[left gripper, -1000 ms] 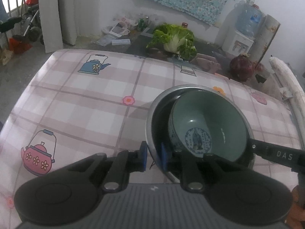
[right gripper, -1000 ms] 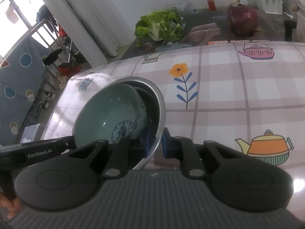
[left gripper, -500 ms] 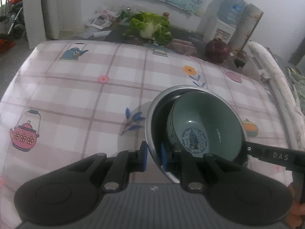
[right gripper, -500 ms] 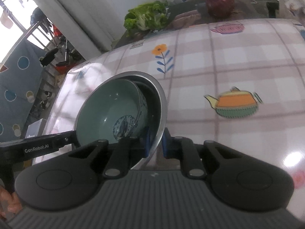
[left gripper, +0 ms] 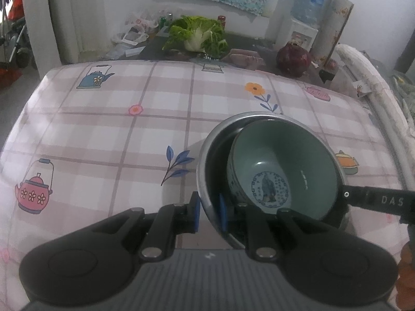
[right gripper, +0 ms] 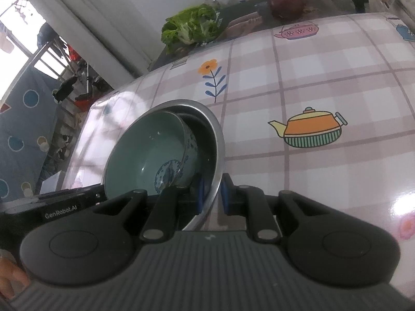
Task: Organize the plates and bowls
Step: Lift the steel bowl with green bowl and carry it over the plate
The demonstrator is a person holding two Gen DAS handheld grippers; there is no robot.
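My left tongs (left gripper: 209,212) and right tongs (right gripper: 212,194) clench opposite rims of the steel bowl (left gripper: 207,155); green bowl (left gripper: 282,165) tilted inside, between them, above the bench (left gripper: 116,129).

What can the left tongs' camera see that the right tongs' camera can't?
Only the left wrist view shows the water dispenser, the blue teapot print and the pink teapot print near the table's left edge.

Only the right wrist view shows the window railing and the dotted blue cloth.

Both show the metal bowl with the green ceramic bowl tilted inside, the left tongs and right tongs pinching its rim, the cabbage and the plaid tablecloth.
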